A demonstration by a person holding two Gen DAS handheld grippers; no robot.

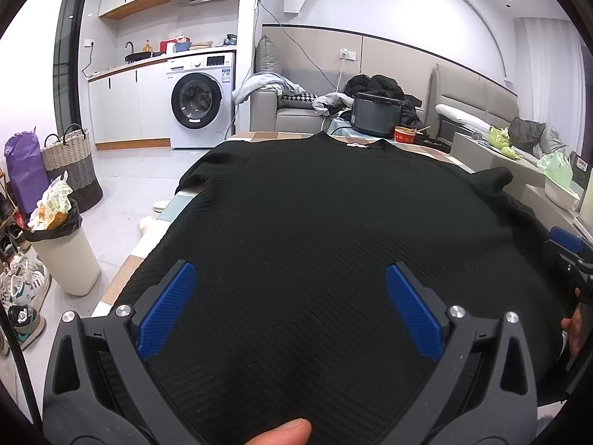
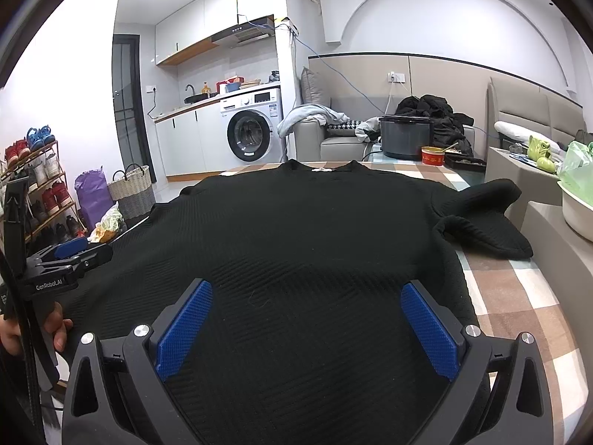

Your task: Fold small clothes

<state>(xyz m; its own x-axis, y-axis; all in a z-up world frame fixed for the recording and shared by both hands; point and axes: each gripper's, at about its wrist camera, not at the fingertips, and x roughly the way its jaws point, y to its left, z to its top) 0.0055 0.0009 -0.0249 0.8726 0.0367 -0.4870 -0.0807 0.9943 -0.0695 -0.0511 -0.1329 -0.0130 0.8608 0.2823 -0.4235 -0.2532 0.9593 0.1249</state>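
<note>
Sweater (image 1: 333,222) lies flat on the bench (image 2: 519,296); both grippers' fingers (image 1: 166,307) gape apart, so pinch the near hem evenly.

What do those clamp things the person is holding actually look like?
Each tool is a black plastic frame with two angled fingers, faced with textured blue pads and fixed with silver bolts. The left tool and right tool look alike. White lettering reading GenRobot.AI shows on the left one's side. Bare hands hold them; no cables are clearly visible.
</note>
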